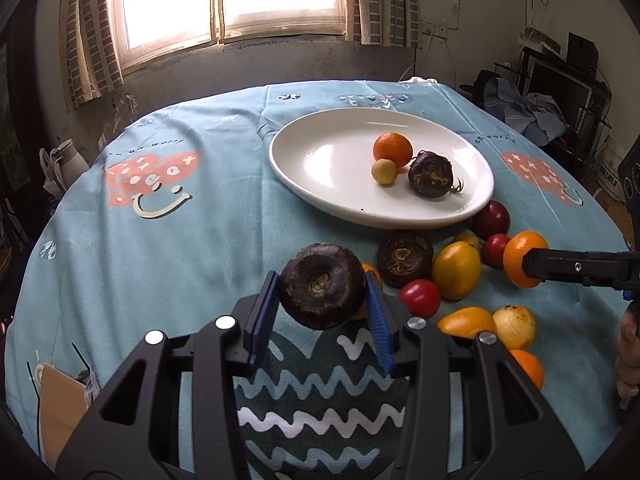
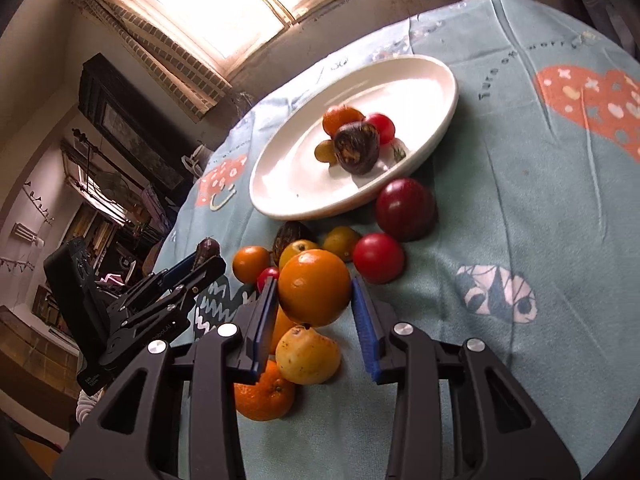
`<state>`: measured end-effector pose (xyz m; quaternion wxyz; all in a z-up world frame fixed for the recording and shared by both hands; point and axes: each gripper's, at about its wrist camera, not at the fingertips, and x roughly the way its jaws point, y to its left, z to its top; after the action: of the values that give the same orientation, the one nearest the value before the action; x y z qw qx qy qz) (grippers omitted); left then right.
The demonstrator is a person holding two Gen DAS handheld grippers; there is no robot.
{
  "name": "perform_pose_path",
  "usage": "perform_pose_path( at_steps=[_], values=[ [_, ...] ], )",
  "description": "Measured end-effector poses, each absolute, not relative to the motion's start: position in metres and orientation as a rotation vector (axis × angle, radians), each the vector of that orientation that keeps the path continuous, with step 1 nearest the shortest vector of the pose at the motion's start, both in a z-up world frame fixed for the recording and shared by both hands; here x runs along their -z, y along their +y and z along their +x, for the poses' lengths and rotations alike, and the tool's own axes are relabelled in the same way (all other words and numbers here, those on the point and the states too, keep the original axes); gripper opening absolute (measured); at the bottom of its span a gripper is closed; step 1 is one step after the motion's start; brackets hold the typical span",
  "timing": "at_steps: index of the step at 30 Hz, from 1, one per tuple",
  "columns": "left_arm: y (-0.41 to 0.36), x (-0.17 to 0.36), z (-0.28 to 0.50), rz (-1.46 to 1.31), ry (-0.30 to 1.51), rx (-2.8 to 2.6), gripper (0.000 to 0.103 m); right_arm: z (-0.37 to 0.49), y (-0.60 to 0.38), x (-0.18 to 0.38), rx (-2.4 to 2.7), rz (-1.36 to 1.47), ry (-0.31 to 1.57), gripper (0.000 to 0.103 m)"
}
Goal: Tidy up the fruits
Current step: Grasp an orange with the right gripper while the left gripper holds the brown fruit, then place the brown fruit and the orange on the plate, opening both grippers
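Observation:
A white oval plate (image 1: 320,168) (image 2: 288,184) holds an orange (image 1: 393,149), a small yellow fruit (image 1: 384,171) and a dark purple fruit (image 1: 430,174) (image 2: 356,149); the right wrist view also shows a red one (image 2: 382,126) there. My left gripper (image 1: 322,286) is shut on a dark purple fruit (image 1: 322,285), lifted above the cloth. My right gripper (image 2: 314,288) is shut on an orange (image 2: 314,286) (image 1: 520,258) above the loose pile. Loose fruits lie in front of the plate: red (image 1: 420,297) (image 2: 378,257), yellow (image 1: 456,269), dark (image 1: 405,258).
The round table has a light blue patterned cloth (image 1: 160,260). A cardboard piece (image 1: 60,412) lies at its near left edge. A yellow pear-like fruit (image 2: 308,356) and an orange (image 2: 264,396) lie under my right gripper. Furniture and clutter stand beyond the table at the right (image 1: 560,92).

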<state>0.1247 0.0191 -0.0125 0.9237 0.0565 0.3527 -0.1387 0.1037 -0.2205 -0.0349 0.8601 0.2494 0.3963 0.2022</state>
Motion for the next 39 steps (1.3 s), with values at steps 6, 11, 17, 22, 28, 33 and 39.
perform_pose_path(
  at_steps=[6,11,17,22,28,33,39],
  values=[
    [0.008,-0.017,0.146,0.072,0.69,0.286,0.043,0.109,-0.24,-0.003,-0.351,0.49,0.722,0.037],
    [-0.017,-0.025,0.183,0.096,0.683,0.279,0.043,0.148,-0.246,-0.026,-0.289,0.438,0.695,0.037],
    [-0.029,0.001,0.232,0.059,0.761,0.257,0.043,0.204,-0.236,0.001,-0.192,0.382,0.73,0.037],
    [-0.028,0.009,0.237,0.069,0.761,0.247,0.058,0.225,-0.233,0.022,-0.178,0.348,0.797,0.055],
    [-0.007,-0.01,0.216,0.033,0.715,0.24,0.068,0.187,-0.243,-0.021,-0.194,0.371,0.638,0.061],
    [0.017,-0.012,0.175,0.033,0.704,0.224,0.072,0.126,-0.247,-0.042,-0.232,0.382,0.518,0.064],
    [0.018,0.021,0.136,0.124,0.749,0.194,0.072,0.107,-0.258,-0.008,-0.221,0.473,0.608,0.065]
  ],
)
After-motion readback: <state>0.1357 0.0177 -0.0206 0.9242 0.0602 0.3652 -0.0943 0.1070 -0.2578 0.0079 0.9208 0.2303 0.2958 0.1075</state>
